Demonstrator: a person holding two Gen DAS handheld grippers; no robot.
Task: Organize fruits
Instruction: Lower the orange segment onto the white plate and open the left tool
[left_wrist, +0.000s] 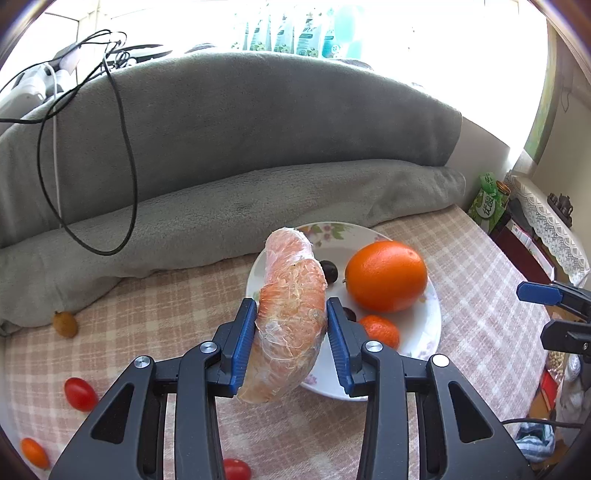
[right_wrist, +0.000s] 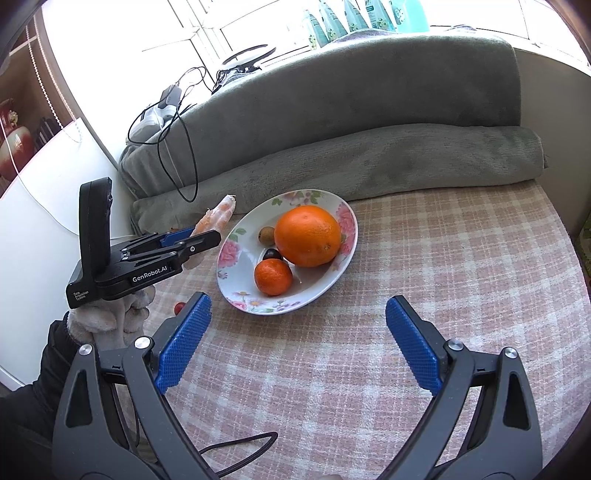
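My left gripper (left_wrist: 291, 325) is shut on a plastic-wrapped grapefruit wedge (left_wrist: 291, 306), held above the cloth at the near left rim of a flowered plate (left_wrist: 428, 332). In the right wrist view that left gripper (right_wrist: 192, 240) holds the wedge (right_wrist: 218, 216) just left of the plate (right_wrist: 236, 251). On the plate lie a big orange (right_wrist: 308, 236), a small mandarin (right_wrist: 273, 277), a dark round fruit (right_wrist: 272, 254) and a brownish one (right_wrist: 266, 234). My right gripper (right_wrist: 299, 339) is open over the checked cloth in front of the plate, nothing between its fingers.
Loose on the checked cloth (left_wrist: 480, 258) are two red cherry tomatoes (left_wrist: 79, 393), an orange one (left_wrist: 35, 452) and a brown fruit (left_wrist: 65, 324). A grey blanket roll (left_wrist: 221, 206) with a black cable (left_wrist: 125, 147) runs along the back. A green box (left_wrist: 487, 201) stands at the right edge.
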